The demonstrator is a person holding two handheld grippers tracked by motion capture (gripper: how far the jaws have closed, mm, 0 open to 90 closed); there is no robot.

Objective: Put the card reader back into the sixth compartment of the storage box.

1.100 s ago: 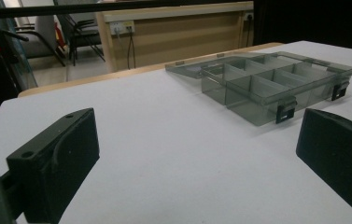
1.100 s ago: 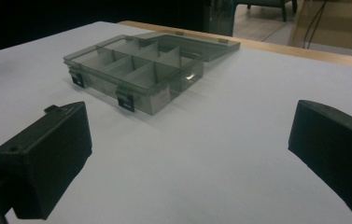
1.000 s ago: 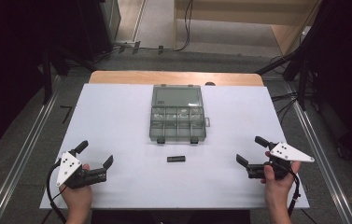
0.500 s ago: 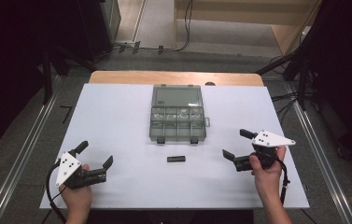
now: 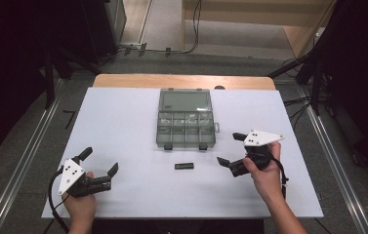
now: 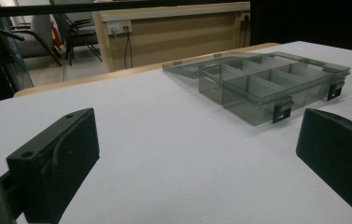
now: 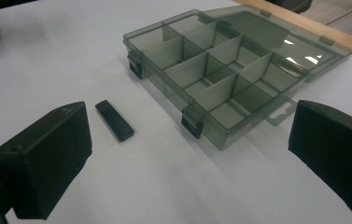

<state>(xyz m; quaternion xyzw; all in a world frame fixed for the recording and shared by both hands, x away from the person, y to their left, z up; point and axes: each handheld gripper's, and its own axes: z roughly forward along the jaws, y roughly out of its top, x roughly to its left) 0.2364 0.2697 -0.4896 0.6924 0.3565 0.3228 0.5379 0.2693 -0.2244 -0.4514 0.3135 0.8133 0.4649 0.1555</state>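
A smoky clear compartment box lies open in the middle of the white table, its lid flat behind it; it appears again as the box and the box. A small black stick lies just in front of it, also seen as the stick. My right gripper hovers open a short way right of the stick, nothing between its jaws. My left gripper rests open at the front left, empty, far from the box.
Beyond the table's far wooden edge are the floor, cables and a wooden cabinet. Dark frames stand on both sides. The box's compartments look empty.
My right gripper has moved left and slightly forward, from the table's right edge toward the black stick. The left gripper has stayed put.
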